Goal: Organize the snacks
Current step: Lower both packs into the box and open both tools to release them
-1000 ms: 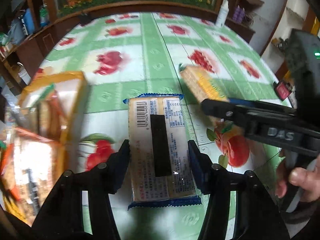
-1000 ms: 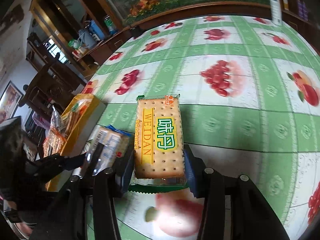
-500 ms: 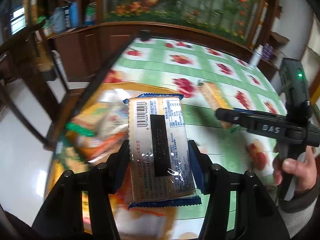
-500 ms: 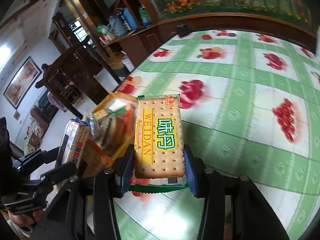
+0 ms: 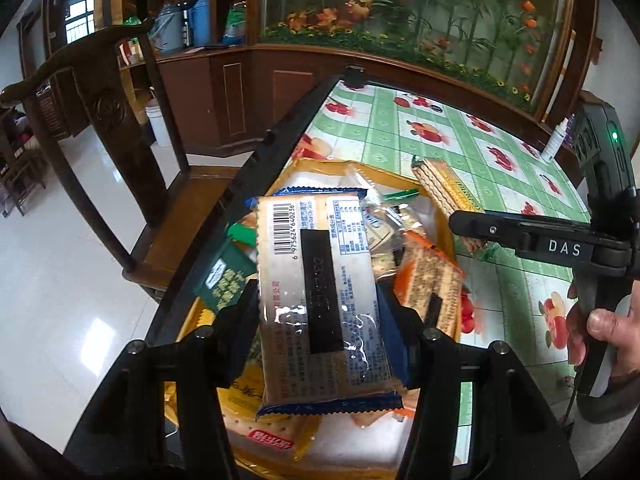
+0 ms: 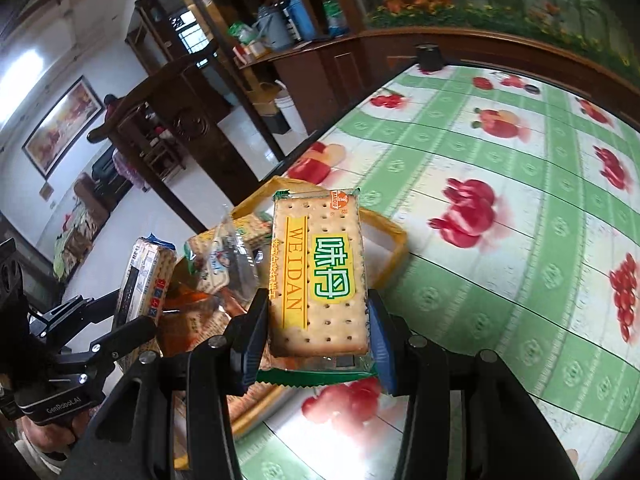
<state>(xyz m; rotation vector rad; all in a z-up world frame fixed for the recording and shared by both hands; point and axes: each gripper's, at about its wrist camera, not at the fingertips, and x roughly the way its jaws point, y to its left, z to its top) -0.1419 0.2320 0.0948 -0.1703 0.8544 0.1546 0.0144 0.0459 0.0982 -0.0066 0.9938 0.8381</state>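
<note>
- The left hand-held gripper (image 5: 320,320) is clenched on a blue-edged cracker packet (image 5: 320,300), its pads pressing the packet's two long sides; the barcode side faces the camera and the packet points away along the fingers.
- Directly beneath and beyond this hand-held gripper sits a yellow tray (image 5: 446,236) heaped with snack packets; the held packet hangs over the heap, and whether it touches the packets below cannot be told.
- In the heap, a dark green packet (image 5: 226,280) lies just left of the left finger, an orange-edged seeded cracker packet (image 5: 430,280) just right of the right finger, and a clear-wrapped packet (image 5: 380,216) beyond the held one.
- The right hand-held gripper (image 6: 316,332) is clenched on a green-edged WEIDAN cracker packet (image 6: 320,272), gripping its long sides near the lower end, printed face to the camera.
- From the right wrist view, the yellow tray (image 6: 396,248) lies behind and to the left of that packet, at the near-left edge of the counter (image 6: 500,200).
- In the left wrist view, the right hand-held gripper (image 5: 468,222) comes in from the right, carrying the same WEIDAN packet (image 5: 444,188) above the tray's far right corner; a hand (image 5: 608,332) holds its handle.
- The counter (image 5: 440,136), covered in a green-and-white fruit-print cloth, stretches away ahead and to the right of both.
- A wooden chair (image 5: 120,128) stands on the floor off the counter's left edge.
</note>
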